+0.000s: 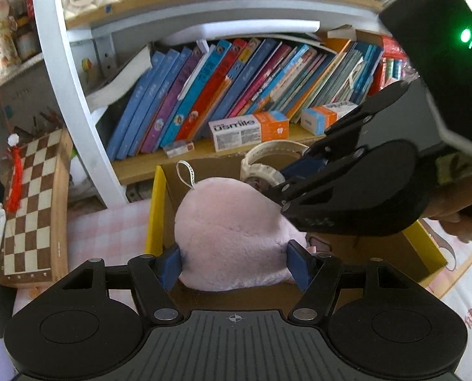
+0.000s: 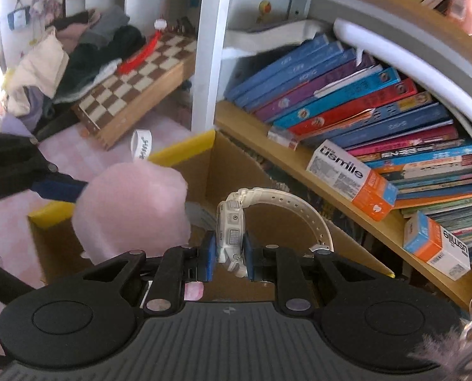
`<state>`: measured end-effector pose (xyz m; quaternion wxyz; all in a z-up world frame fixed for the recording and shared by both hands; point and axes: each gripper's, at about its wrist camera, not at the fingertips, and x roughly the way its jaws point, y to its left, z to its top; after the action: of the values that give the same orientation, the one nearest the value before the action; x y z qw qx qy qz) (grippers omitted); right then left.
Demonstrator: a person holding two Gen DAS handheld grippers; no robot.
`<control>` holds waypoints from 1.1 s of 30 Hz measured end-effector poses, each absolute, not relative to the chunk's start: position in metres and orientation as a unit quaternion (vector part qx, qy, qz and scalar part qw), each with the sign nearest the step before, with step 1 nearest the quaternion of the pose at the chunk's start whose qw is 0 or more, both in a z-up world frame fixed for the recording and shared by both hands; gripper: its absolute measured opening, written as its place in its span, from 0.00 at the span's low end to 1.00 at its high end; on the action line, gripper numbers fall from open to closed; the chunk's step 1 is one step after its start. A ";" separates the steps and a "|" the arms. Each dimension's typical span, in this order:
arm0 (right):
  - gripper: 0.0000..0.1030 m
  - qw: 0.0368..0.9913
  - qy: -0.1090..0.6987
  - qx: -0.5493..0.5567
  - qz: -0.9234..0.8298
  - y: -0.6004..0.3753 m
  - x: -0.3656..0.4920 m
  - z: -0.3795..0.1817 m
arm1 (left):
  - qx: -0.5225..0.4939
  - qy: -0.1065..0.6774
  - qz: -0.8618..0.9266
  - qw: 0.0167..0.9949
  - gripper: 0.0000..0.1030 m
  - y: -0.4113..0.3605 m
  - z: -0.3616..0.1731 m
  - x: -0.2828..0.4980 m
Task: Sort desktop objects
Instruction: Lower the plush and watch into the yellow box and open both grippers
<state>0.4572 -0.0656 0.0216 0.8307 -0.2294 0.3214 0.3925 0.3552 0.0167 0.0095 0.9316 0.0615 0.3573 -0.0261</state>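
My left gripper [image 1: 236, 265] is shut on a pink plush toy [image 1: 232, 231] and holds it over an open cardboard box with yellow rims [image 1: 155, 209]. The plush toy also shows in the right wrist view [image 2: 131, 209]. My right gripper [image 2: 229, 255] is shut on a white wristwatch [image 2: 232, 235] and holds it above the same box [image 2: 185, 147]. In the left wrist view the right gripper [image 1: 294, 174] comes in from the right, with the watch [image 1: 261, 166] just behind the toy.
A shelf of slanting books [image 1: 236, 89] with toothpaste boxes [image 1: 248, 130] stands right behind the box. A chessboard [image 1: 29, 206] leans at the left on the pink checked cloth [image 1: 109, 231]. Piled clothes [image 2: 77, 57] lie further left.
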 end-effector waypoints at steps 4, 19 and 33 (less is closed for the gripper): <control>0.17 0.823 0.339 -0.231 0.393 -0.060 0.470 0.008 | 0.059 0.378 -0.026 0.923 0.67 0.020 0.001 0.365; 0.17 0.798 0.385 -0.219 0.408 -0.043 0.496 -0.016 | 0.030 0.419 -0.023 0.907 0.69 0.030 -0.017 0.386; 0.24 0.792 0.403 -0.199 0.414 -0.049 0.501 -0.018 | 0.043 0.415 -0.038 0.908 0.79 0.024 -0.013 0.381</control>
<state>0.5011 -0.0488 -0.0177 0.7917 -0.1994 0.4027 0.4138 0.3815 0.0239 -0.0132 0.9082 0.0430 0.4146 -0.0375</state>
